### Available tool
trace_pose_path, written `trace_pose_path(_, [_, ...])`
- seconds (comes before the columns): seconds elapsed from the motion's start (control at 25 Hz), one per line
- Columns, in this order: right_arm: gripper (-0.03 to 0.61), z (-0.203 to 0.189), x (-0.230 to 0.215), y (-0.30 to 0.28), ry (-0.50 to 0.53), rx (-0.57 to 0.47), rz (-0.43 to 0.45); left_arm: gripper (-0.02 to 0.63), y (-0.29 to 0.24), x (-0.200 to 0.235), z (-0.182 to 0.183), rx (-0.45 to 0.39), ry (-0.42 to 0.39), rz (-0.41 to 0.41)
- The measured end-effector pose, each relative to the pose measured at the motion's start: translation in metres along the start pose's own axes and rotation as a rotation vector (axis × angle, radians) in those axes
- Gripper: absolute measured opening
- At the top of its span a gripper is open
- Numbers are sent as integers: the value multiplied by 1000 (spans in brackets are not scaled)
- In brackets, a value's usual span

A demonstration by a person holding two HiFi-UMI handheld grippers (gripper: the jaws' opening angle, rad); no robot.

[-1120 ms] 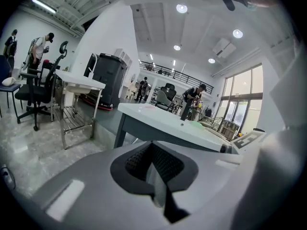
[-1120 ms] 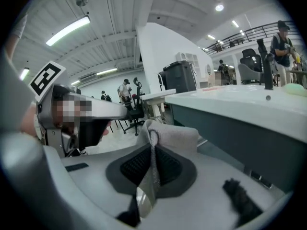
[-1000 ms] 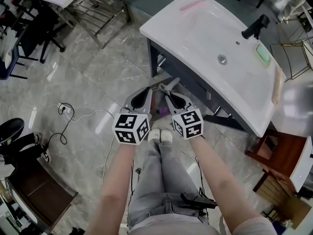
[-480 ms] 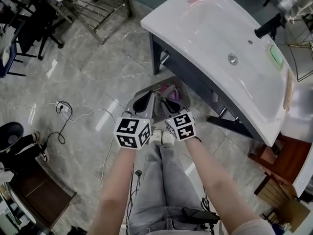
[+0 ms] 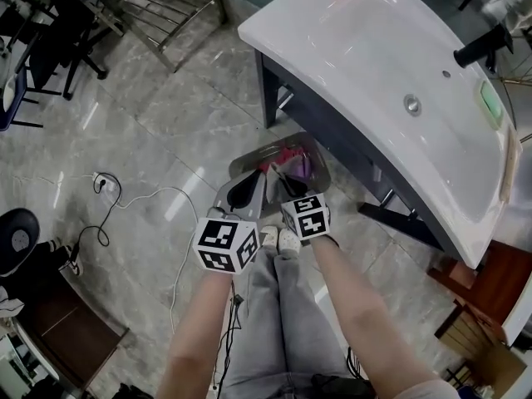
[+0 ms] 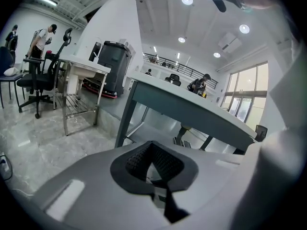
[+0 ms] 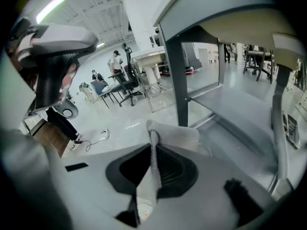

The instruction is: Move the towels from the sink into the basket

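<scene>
Right tool [image 7: 153, 147] pinching fold of pale towel [image 7: 172, 134], low over basket [image 5: 243, 160]. Basket on floor by front edge of sink [image 5: 374, 65]. Pink and purple towels [image 5: 293, 160] already in basket. Left tool [image 6: 152, 153] pressed together, holding nothing, just beside right tool at basket rim.

The towel [image 7: 154, 169] pinched in the right gripper [image 7: 152, 145] is pale, nubbly cloth. The left gripper [image 6: 151, 145] is matt grey plastic, its black pads [image 6: 168, 163] dimpled and rubbery. Beyond both grippers the sink [image 5: 366, 56] is glossy white on a dark matt metal frame [image 5: 268, 98]. The floor [image 5: 150, 131] beneath is polished grey stone.
</scene>
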State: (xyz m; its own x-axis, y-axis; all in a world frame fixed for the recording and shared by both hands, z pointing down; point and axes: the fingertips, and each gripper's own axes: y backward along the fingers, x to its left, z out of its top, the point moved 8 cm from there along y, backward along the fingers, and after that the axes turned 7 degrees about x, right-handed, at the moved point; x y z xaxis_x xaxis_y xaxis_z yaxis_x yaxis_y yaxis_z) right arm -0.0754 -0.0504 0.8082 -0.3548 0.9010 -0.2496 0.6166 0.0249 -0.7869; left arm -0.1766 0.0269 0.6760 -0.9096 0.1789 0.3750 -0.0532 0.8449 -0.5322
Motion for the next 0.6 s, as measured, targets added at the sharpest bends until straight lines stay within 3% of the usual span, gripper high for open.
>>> trace_pose_path(0.16, [54,-1,-6,-12,-3,22,5,5,-1,3,-6,4,11,11])
trace_pose_path(0.2, [133,0,-7,-14,-8,26,5,5,-1,4,-7,4,12,14])
trace_pose_path(0.24, [152,0,-8,-16,-9,28,4,5,-1,5,-8,4,14,18])
trace_pose_path(0.6, [170,0,-3,-15,29,28,33,5,2,13,-8,-2,37,44])
